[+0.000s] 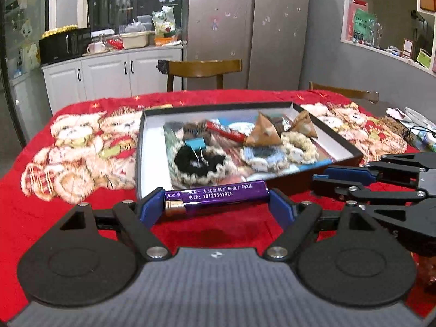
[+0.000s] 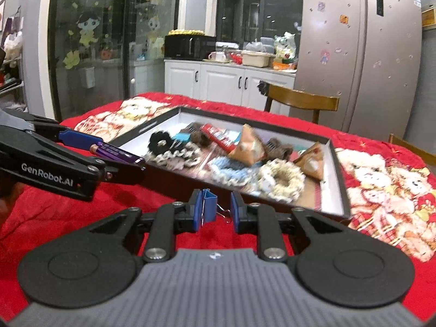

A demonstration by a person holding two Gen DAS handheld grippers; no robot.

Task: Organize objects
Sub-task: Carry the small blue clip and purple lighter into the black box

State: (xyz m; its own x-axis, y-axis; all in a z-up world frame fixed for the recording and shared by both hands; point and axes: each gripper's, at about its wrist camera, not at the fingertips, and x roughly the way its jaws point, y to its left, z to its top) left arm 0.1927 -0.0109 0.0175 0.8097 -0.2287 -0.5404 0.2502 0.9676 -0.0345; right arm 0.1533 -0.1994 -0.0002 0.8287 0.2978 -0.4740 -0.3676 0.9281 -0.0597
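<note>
Crowded box (image 1: 327,133), bare cloth (image 1: 81,207) around

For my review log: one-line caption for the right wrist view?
Right gripper holds blue binder clip before tray.

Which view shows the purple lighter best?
The left wrist view: the purple lighter lies crosswise between the left gripper pads, full length, print legible. The right wrist view shows it only end-on and foreshortened, at the frame's left.

Motion blur is smearing the box (image 1: 152,147) contents; small items are staying unidentifiable. Right gripper (image 1: 320,178) is running off the frame's right edge. Lighter (image 1: 215,197) print is reading too small. A hand (image 2: 4,207) is being cropped at the left edge.
</note>
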